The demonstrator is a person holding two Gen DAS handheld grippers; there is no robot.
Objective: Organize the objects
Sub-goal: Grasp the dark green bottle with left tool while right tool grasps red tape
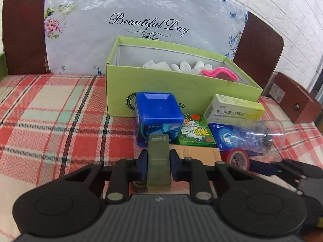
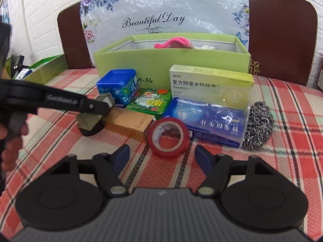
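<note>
My left gripper (image 1: 158, 161) is shut on a small olive-grey box (image 1: 158, 151), held just off the plaid bedcover in front of a blue square jar (image 1: 159, 113). The right wrist view shows that box (image 2: 90, 121) clamped at the left. My right gripper (image 2: 163, 157) is open, and a red tape roll (image 2: 168, 137) stands on edge just ahead of its fingertips, its lower rim between them without touching the pads. Behind stands an open green cardboard box (image 1: 181, 84) holding white gloves and a pink item.
Packed before the green box are a green packet (image 2: 149, 100), a tan carton (image 2: 129, 125), a white-yellow medicine box (image 2: 212, 80), a blue box (image 2: 212, 125) and a clear glass (image 1: 262, 133) with a steel scourer (image 2: 258, 127). A hand (image 2: 12, 141) grips the left tool.
</note>
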